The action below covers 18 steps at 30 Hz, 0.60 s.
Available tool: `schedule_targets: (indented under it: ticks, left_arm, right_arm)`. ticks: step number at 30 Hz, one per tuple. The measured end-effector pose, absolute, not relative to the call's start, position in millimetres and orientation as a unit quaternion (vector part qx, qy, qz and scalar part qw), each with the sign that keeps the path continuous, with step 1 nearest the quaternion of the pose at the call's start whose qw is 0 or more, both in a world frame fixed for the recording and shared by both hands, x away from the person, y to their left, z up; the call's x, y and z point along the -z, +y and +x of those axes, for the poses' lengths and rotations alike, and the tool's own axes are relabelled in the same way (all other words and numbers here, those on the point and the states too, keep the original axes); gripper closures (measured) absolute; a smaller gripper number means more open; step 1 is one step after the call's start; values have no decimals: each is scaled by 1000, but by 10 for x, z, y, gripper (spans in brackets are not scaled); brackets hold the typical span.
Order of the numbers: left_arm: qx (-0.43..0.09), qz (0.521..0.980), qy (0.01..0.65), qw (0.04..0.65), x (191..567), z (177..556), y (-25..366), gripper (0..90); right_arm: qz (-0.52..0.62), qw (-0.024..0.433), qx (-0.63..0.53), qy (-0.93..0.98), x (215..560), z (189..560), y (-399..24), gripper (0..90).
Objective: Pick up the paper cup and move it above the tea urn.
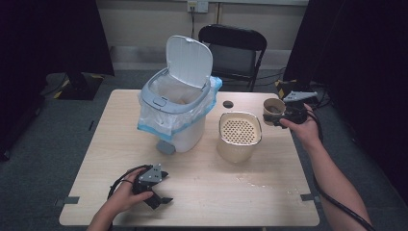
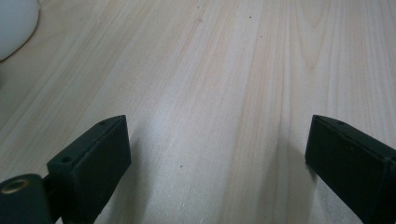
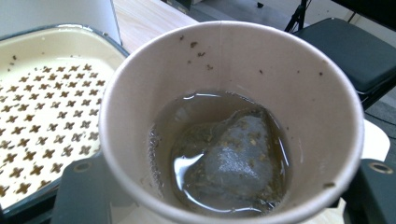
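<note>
My right gripper (image 1: 275, 117) is shut on a brown paper cup (image 1: 273, 109), held upright off the table's right side, just right of the strainer bin. In the right gripper view the cup (image 3: 233, 60) holds brownish liquid and a soaked tea bag (image 3: 236, 161), with tea specks on its inner wall. The cream strainer bin (image 1: 239, 136) with a perforated insert (image 3: 42, 121) stands mid-table. My left gripper (image 1: 161, 190) rests near the table's front left, open, with bare wood (image 2: 210, 116) between its jaws.
A white pedal trash can (image 1: 175, 113) with a blue-edged liner and raised lid stands at the table's back left. A small dark lid (image 1: 228, 104) lies behind the strainer. A wet patch (image 1: 255, 180) marks the wood. A black folding chair (image 1: 233, 50) stands beyond the table.
</note>
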<state>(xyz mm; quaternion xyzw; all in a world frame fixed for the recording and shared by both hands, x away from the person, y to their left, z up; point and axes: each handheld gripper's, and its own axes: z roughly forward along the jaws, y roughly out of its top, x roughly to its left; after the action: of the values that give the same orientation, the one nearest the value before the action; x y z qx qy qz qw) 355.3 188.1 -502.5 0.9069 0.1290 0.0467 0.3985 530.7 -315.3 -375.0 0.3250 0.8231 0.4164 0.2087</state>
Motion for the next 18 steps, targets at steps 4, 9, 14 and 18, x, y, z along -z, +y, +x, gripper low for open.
schedule_targets:
  ticks: [4, 9, 14, 18]
  left_arm:
    - [-47, 907, 129, 399, 5025, 3553, 1880, 63]
    - [-47, 907, 129, 399, 5025, 3553, 1881, 63]
    - [-47, 907, 129, 398, 5025, 3554, 1880, 62]
    - [-47, 907, 128, 398, 5025, 3554, 1880, 60]
  right_arm:
    - [320, 212, -418, 823, 3738, 5360, -3134, 289]
    - [316, 211, -426, 821, 3717, 5412, -3117, 289]
    - [303, 216, -421, 827, 3669, 5460, -3089, 289]
    - [299, 218, -422, 828, 3636, 5495, -3054, 289]
